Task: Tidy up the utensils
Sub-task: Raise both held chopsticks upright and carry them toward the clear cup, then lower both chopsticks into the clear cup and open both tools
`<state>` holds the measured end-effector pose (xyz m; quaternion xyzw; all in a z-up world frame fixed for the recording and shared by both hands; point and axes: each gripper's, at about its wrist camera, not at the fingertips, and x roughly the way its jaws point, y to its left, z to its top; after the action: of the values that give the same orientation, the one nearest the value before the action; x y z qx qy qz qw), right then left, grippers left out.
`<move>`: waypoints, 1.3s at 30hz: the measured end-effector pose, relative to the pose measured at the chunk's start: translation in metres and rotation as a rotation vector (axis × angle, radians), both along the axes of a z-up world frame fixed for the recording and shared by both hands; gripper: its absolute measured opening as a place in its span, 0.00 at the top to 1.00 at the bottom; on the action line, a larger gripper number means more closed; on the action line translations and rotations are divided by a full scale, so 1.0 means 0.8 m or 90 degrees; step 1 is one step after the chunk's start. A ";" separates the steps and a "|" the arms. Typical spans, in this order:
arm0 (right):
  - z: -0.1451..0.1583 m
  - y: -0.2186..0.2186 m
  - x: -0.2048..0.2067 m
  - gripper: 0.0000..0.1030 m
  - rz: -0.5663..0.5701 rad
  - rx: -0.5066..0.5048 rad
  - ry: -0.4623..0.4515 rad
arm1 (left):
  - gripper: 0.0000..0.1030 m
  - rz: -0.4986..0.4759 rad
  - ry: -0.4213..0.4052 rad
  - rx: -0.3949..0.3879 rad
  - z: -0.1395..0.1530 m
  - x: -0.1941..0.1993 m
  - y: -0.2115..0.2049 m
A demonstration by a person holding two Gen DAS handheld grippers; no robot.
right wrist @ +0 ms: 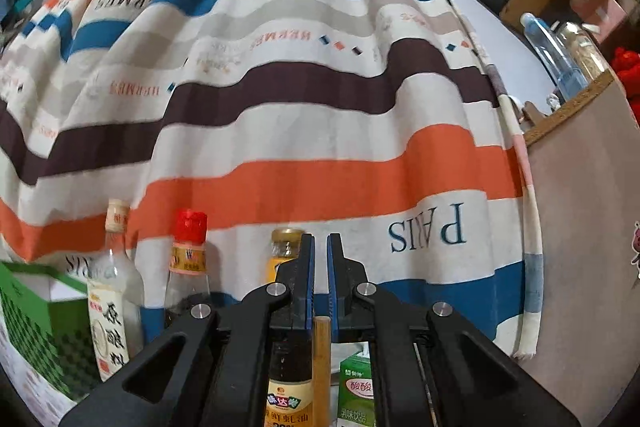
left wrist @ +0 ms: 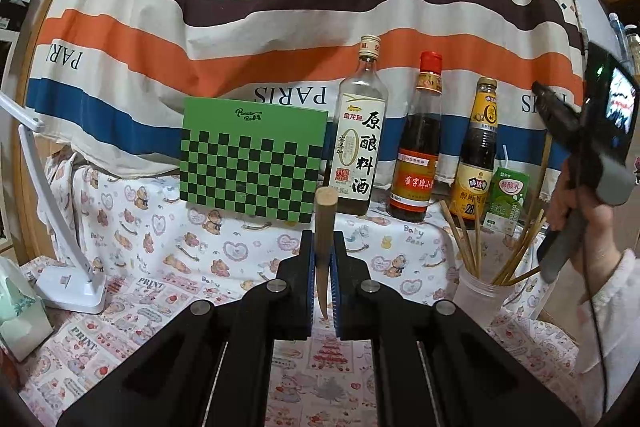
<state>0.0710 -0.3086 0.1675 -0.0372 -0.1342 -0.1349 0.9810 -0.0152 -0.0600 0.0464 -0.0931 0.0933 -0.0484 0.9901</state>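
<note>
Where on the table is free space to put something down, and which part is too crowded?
Free: the printed cloth between the white lamp base and the cup of chopsticks, in front of the green checkered box. Crowded: the back right, where three bottles and a green carton stand close behind the cup.

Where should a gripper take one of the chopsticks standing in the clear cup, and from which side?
Grip a chopstick on its upper end, from above. The chopsticks lean out over the rim of the clear cup and their upper parts are spread apart; the lower ends are crowded inside.

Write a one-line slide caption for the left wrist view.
Left gripper clamps one wooden chopstick upright, facing three sauce bottles; plastic cup already holds several.
</note>
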 end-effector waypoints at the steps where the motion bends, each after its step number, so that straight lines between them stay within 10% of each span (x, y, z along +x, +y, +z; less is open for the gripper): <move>1: -0.004 0.002 0.000 0.93 -0.003 -0.004 -0.003 | 0.94 -0.005 0.000 -0.009 0.000 -0.001 0.002; 30: -0.062 -0.034 -0.032 0.93 0.170 0.103 0.217 | 0.94 -0.009 0.006 -0.014 -0.001 0.003 0.005; 32: -0.060 -0.035 -0.045 0.87 0.177 0.107 0.219 | 0.94 -0.012 0.007 -0.016 -0.002 0.004 0.005; 34: -0.058 -0.037 -0.065 0.54 0.186 0.118 0.214 | 0.94 -0.011 0.007 -0.015 -0.002 0.004 0.005; 39: -0.072 -0.044 -0.123 0.39 0.198 0.150 0.198 | 0.94 -0.029 0.006 -0.020 -0.004 0.005 0.004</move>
<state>-0.0274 -0.3438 0.1101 0.0780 0.0308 0.0102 0.9964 -0.0110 -0.0570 0.0431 -0.1069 0.0996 -0.0720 0.9867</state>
